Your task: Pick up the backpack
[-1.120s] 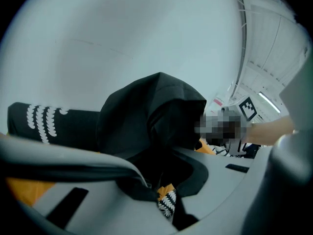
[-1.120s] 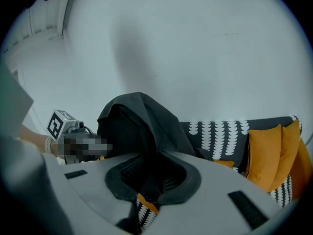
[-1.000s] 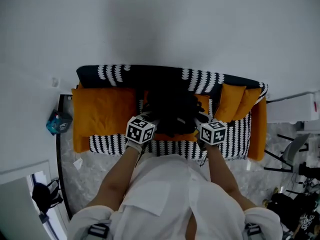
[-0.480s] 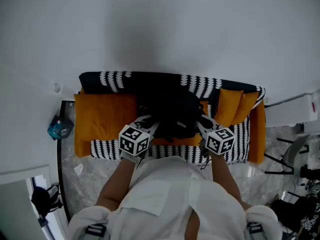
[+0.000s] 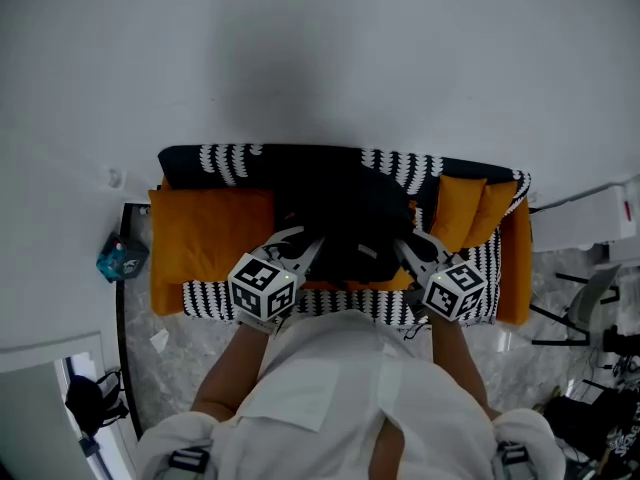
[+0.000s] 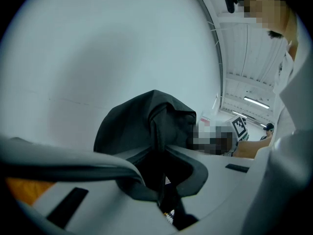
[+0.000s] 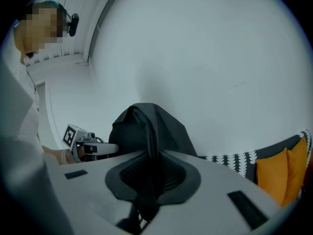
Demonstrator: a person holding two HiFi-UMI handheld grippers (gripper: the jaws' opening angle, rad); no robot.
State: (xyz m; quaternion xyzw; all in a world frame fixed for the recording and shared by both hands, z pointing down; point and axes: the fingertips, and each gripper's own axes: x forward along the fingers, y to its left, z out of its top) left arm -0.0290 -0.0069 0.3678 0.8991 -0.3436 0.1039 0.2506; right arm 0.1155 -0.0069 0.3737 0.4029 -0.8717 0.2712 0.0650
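Both my forearms reach forward from my body and angle in towards each other, with the grippers tipped a little below level. The left gripper (image 5: 308,248) comes at the backpack (image 5: 350,218) from its left side, and the right gripper (image 5: 406,250) comes from its right. The marker cubes sit just ahead of my wrists.

The fingers (image 6: 230,185) of the left gripper (image 6: 159,153) are clenched tight on a fold of the backpack's (image 6: 142,121) black fabric, which rises out of them in a dark hump. The fingers (image 7: 220,180) of the right gripper (image 7: 149,163) are also clenched on a ridge of the backpack (image 7: 156,126), with a thicker bunch of cloth pinched between the pads. From the right gripper view I can see my other gripper on the far side of the bag.

The backpack hangs between the two grips, over the middle of the sofa (image 5: 515,258) and in front of the white wall (image 5: 320,58). In both gripper views only the wall shows behind its top.

By count there is one backpack and there are two grippers, both holding it. There is one sofa draped with one black-and-white patterned throw (image 5: 400,168). One broad orange cushion (image 5: 210,233) lies on its left half. Two smaller orange cushions (image 5: 460,206) lean side by side at its right end.
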